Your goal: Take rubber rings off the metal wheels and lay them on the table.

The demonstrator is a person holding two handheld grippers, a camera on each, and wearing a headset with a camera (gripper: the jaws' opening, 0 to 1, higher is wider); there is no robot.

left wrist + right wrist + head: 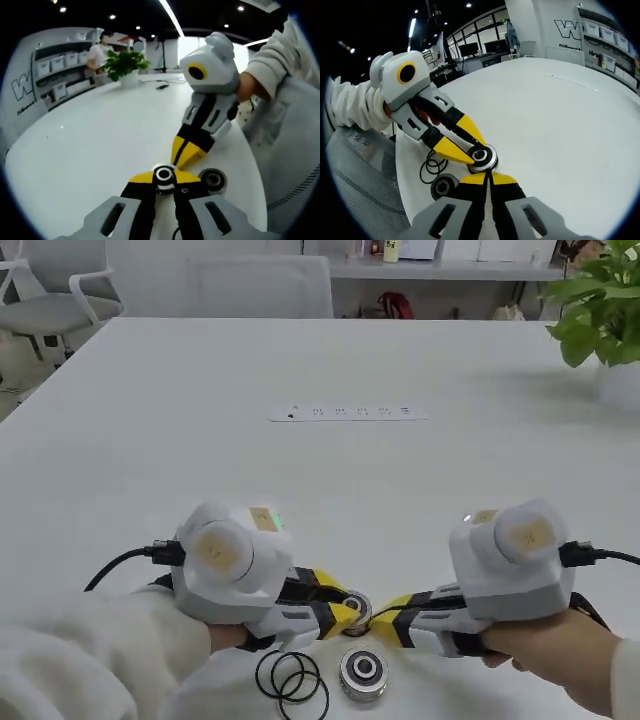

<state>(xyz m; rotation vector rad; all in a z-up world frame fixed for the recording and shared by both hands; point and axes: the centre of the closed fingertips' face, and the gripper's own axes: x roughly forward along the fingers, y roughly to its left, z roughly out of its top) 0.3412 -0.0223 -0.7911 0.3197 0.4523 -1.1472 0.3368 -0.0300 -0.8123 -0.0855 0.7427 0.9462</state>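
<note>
My left tongs (342,612) reach in from the lower left and are shut on a small round silver metal wheel (356,606). It sits low in the middle of the frame, right by the white tabletop (320,500). Its flat face looks up, I think. Below it lie thin black rubber rings (290,677) in a loose heap. Just right of them is a second silver wheel (363,673), flat on the tabletop. My right tongs (390,616) come in from the right, pinched narrow, with their tips touching the held wheel's right edge. I think they are the ones to pull a ring off to the right. A thin dark line runs from wheel to tips, but I cannot tell if it is a ring.
</note>
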